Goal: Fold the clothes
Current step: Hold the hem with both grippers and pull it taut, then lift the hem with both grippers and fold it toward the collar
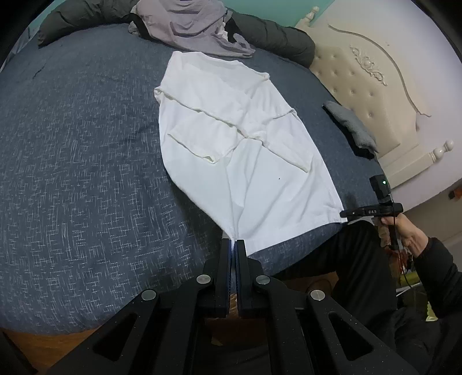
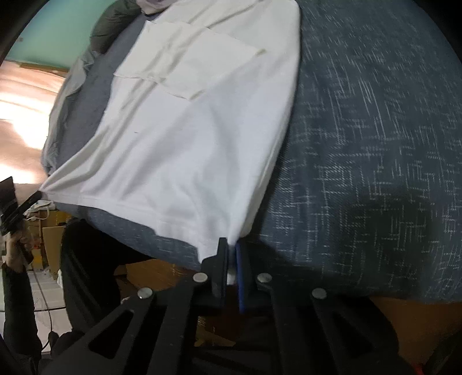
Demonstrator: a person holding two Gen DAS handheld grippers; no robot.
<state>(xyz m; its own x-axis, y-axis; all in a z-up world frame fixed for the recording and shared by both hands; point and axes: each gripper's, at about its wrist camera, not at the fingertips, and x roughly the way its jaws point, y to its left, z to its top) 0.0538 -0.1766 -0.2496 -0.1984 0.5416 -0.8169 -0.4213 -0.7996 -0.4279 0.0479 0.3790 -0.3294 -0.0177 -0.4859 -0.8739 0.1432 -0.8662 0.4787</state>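
White shirt [image 1: 245, 135] lies flat on the bed [image 1: 86, 173], sleeves folded in over the body, hem toward the bed's near edge, collar end by a grey garment pile [image 1: 187, 26].

Handling, judged: thin, light cotton, fully limp, no stiffness. It drapes and wrinkles from any pull, and will sag between two grip points. Best held at the hem corners, both layers pinched together.

Left tongs [image 1: 233, 245]: pressed together on the hem's left corner, cloth drawn into a taut point at the tips. Right tongs [image 2: 231, 248]: closed on the hem's right corner, white fabric visible between the pads. Both held low at the near edge, pointing along the shirt toward the collar, roughly level; hem stretched between them. Right hand [image 1: 404, 230] grips its handle from below.
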